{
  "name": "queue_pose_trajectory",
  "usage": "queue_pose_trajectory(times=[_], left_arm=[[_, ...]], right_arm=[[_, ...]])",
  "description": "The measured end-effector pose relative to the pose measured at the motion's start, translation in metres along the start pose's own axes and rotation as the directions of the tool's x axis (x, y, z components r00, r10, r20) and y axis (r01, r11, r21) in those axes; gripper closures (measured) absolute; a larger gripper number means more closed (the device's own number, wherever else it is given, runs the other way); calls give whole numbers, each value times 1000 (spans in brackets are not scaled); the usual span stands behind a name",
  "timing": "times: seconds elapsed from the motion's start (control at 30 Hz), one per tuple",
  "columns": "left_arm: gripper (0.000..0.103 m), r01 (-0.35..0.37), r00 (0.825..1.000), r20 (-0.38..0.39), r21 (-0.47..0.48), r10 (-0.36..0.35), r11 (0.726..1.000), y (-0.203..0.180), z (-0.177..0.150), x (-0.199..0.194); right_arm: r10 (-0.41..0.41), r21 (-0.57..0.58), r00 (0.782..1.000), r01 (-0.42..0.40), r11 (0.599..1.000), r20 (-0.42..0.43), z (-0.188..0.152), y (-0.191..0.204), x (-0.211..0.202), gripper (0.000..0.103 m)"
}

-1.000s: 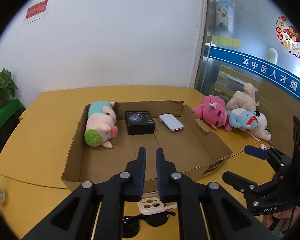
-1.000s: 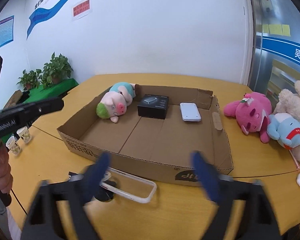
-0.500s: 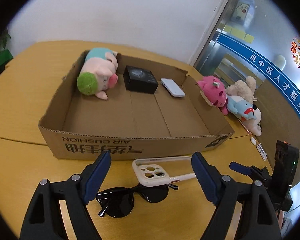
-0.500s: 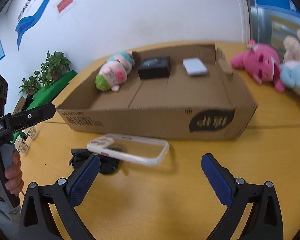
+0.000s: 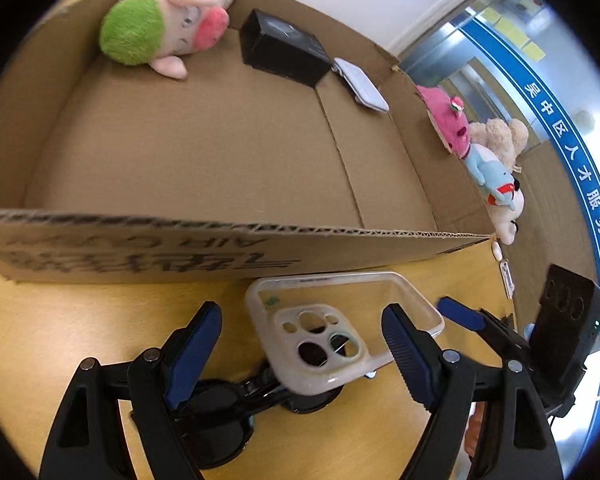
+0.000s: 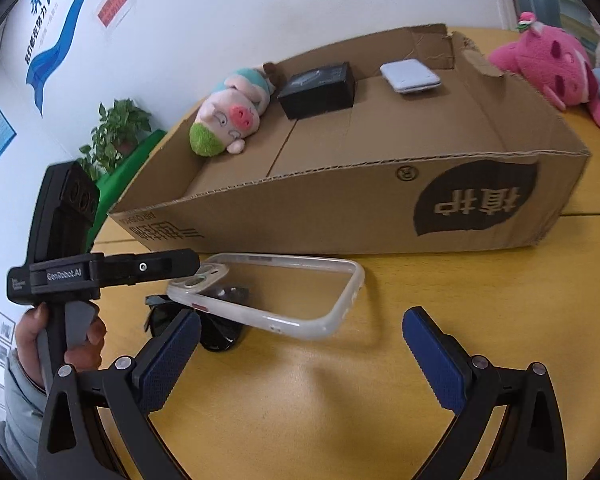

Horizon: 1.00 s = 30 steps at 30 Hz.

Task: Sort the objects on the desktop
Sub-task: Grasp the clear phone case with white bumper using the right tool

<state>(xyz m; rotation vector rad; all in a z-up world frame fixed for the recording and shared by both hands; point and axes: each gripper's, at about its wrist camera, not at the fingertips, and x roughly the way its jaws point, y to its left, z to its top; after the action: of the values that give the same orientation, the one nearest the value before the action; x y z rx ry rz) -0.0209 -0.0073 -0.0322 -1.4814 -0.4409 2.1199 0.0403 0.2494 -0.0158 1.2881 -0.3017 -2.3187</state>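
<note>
Half a second ago both grippers sat higher and farther back; both have since dropped close to the tabletop [image 6: 340, 380], so the cardboard box [image 5: 220, 256] now fills the upper half of the left wrist view. The left gripper [image 5: 302, 346], pressed together a second ago, is spread wide, its blue pads flanking the camera end of the clear phone case [image 5: 340, 328] without touching it. The right gripper [image 6: 300, 344] is likewise spread, low in its frame, with the phone case [image 6: 276, 296] lying just ahead between its fingers, no contact visible.

The sunglasses [image 5: 236, 404] are largely hidden: the case rests across them, and the left finger covers one lens. In the right wrist view only a dark lens and part of the frame [image 6: 216, 328] show under the case's left end. The person's left hand [image 6: 60, 344] is cut off at the frame's left edge. Print on the box's near wall is blurred in the left view.

Inside the box, along the far wall, lie a plush pig [image 5: 168, 28] with a green cap at upper left, a black box [image 5: 284, 52] beside it, and a white power bank [image 5: 360, 84] to the right. Outside the box's right wall sit a pink plush [image 6: 548, 60] and further soft toys [image 5: 496, 176], partly hidden by that wall
</note>
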Motion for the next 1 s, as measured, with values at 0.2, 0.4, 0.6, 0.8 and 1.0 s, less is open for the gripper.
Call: queue_pose_trajectory(times=[0.2,0.4,0.6,0.8,1.0], left_arm=[[22,14,999,-35,0,-14,1000,0,4,12],[22,-9,1000,8,77,9,997,-19,0,2],[22,8,996,84,107,-17,994,-34,-17,-23],[22,32,979,187,227,-76,973,-67,-54,-61],[22,14,977,201,254,-66,967,-74,-84,-66]], right_arm=[[78,18,996,-77,997,-51,12,-4,25,1],[78,-49,997,-78,996,-6,6,12,10,0],[96,-85,993,-90,992,66,-8,21,-18,0],[120,-135,985,-102,986,128,-39,31,-55,0],[145,-174,983,-124,977,115,-68,41,-69,1]])
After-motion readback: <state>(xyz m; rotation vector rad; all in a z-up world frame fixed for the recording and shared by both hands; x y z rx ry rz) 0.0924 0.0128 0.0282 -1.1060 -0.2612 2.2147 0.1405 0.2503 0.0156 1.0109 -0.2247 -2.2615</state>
